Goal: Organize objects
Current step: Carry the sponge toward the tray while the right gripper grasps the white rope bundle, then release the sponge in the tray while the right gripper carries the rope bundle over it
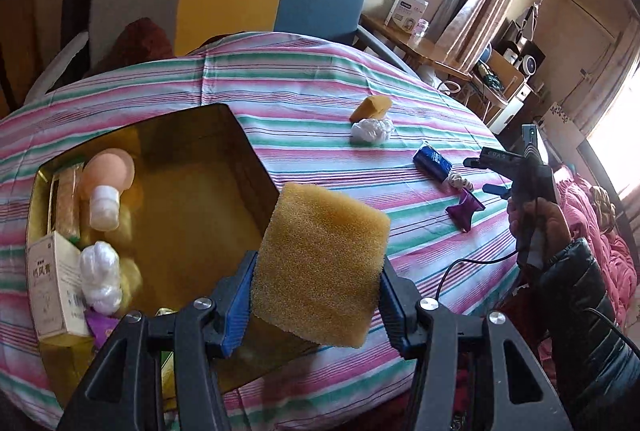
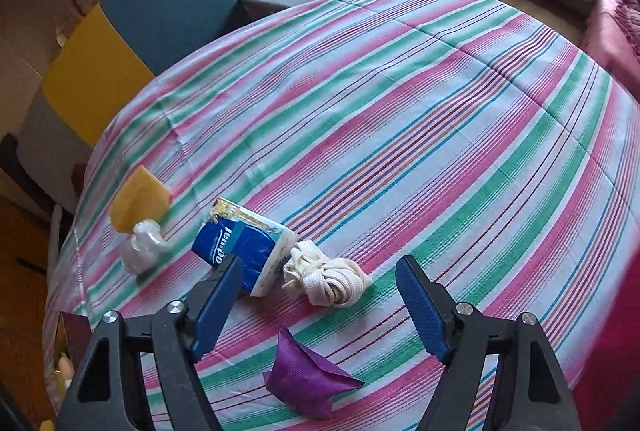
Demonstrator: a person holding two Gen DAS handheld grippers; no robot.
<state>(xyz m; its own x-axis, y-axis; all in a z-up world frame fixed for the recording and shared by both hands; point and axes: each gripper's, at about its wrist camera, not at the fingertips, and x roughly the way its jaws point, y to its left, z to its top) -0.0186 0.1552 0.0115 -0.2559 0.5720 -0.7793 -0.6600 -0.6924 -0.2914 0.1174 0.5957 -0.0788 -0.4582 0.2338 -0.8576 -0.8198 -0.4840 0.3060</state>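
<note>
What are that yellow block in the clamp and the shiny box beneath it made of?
The yellow block looks like open-cell foam sponge: a matte, pitted surface with soft rounded corners. The box seems to be metal tin or foil-lined card, I can't tell which; its glossy gold walls mirror the things inside.

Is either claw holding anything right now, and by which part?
Left claw grips the yellow sponge by its two opposite side faces. Right claw is open, holding nothing.

Left gripper clamped, tilted downward; right gripper jaws apart, empty, angled down
</note>
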